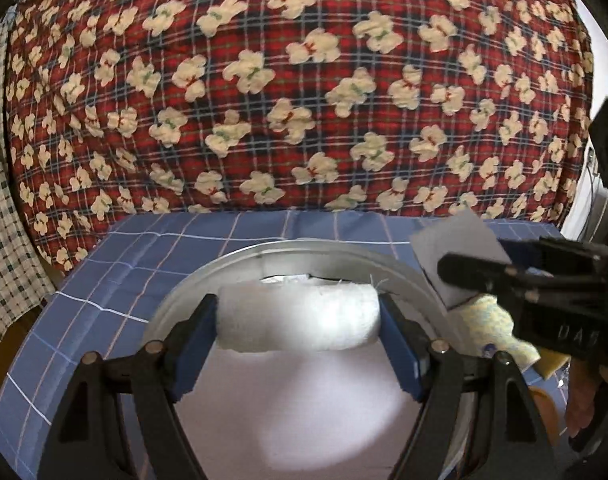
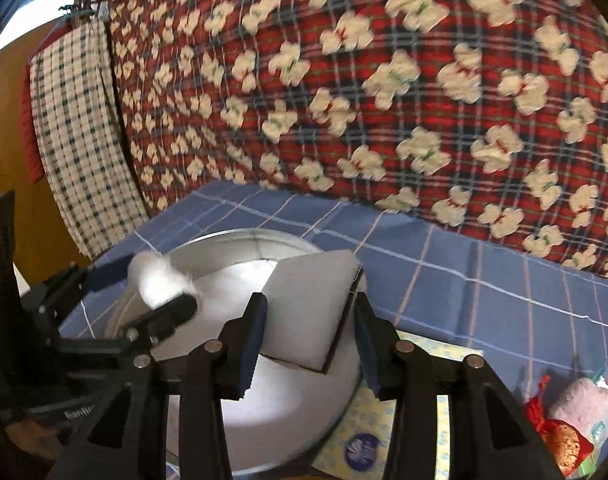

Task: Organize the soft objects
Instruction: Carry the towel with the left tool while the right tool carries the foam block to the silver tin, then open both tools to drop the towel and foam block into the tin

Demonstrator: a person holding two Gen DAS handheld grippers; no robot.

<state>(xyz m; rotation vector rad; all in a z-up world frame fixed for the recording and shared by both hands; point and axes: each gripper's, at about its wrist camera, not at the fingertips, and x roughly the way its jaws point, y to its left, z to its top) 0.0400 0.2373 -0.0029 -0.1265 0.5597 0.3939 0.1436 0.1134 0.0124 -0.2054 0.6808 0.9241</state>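
My left gripper is shut on a white fluffy roll and holds it just above a round metal basin. The blue pads press on both ends of the roll. My right gripper is shut on a flat pale grey pad with a dark underside, tilted over the basin's right side. In the left wrist view the right gripper comes in from the right with the pad. The right wrist view shows the left gripper and the roll at the left.
The basin stands on a blue checked cloth. A yellow patterned pack lies under its right edge. A red pouch and a pink fluffy item lie at the right. A red plaid quilt rises behind, with a checked cloth hanging at the left.
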